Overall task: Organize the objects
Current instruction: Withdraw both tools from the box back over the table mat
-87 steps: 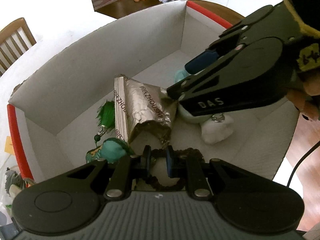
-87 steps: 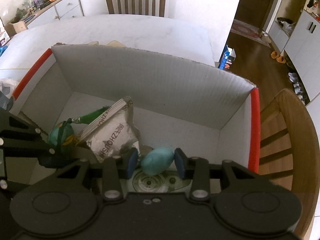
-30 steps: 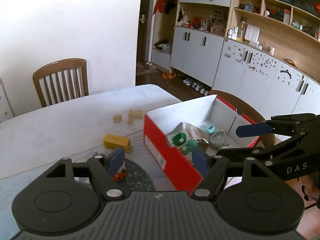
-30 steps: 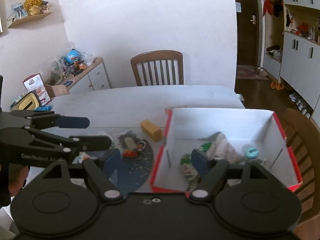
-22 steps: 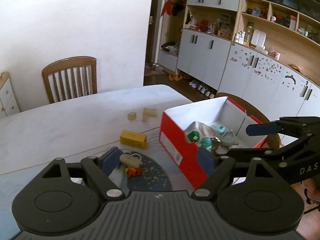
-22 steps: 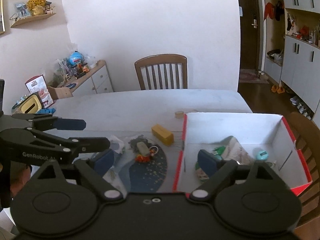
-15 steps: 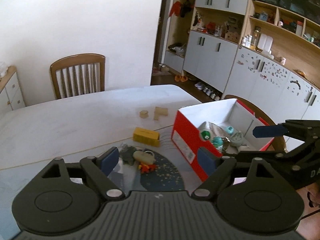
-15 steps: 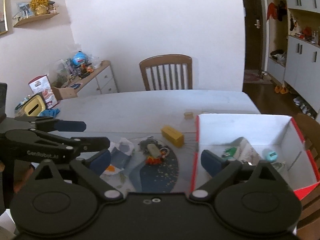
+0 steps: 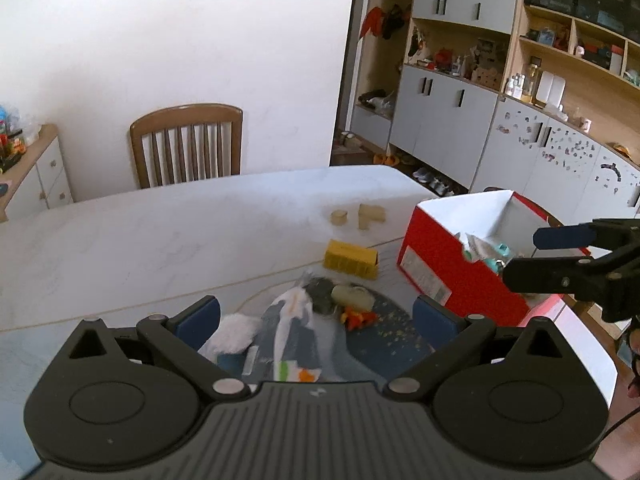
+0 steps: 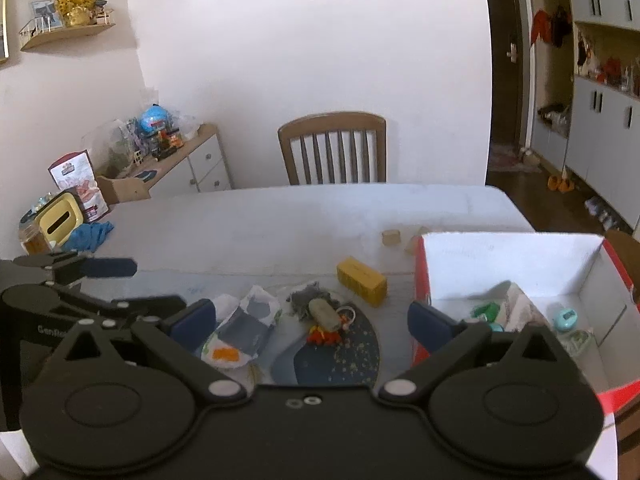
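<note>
Black left tongs [image 9: 316, 316], right tongs [image 10: 308, 318] opening, empty.

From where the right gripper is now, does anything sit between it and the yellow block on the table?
Yes. The grey fuzzy toy and the tan keychain lie just in front of the yellow block, between it and the right gripper, whose empty jaws are opening.
</note>
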Demonstrator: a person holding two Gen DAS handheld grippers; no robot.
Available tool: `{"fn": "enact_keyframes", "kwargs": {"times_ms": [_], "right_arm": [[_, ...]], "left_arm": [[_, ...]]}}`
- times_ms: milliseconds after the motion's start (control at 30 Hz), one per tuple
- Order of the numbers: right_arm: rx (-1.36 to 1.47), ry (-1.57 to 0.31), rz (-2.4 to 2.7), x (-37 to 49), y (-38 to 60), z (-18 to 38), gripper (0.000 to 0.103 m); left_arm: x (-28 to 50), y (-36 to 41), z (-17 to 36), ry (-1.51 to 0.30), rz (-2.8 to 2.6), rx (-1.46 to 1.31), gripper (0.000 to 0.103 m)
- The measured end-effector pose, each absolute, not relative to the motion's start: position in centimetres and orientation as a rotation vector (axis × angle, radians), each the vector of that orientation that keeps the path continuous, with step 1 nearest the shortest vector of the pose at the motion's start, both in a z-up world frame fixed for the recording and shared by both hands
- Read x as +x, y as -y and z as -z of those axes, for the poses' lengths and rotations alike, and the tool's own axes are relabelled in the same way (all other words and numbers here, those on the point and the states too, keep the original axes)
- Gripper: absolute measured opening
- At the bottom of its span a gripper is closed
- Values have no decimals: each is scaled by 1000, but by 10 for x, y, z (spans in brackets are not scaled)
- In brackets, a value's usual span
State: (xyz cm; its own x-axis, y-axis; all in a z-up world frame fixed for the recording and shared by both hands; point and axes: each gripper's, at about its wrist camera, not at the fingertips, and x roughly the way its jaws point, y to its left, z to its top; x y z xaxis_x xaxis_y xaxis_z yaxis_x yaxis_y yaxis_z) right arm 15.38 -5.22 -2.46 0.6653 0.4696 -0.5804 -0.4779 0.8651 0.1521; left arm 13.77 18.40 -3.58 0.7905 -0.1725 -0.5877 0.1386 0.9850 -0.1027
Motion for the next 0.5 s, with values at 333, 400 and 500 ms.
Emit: {"fn": "enact_keyframes", "kwargs": {"times_ms": [333,400,500], "right_arm": [[-86,-704,-511,177,22,42,102],[-92,-717,-493,184,19,48,102],[-94,-740,-475,198,16,60,102]], "left_arm": [[142,-201,64,-664,208,-54,103],[145,-201,72,-665,194,-44,103],[154,-205,84,-692,186,-55,103]]}}
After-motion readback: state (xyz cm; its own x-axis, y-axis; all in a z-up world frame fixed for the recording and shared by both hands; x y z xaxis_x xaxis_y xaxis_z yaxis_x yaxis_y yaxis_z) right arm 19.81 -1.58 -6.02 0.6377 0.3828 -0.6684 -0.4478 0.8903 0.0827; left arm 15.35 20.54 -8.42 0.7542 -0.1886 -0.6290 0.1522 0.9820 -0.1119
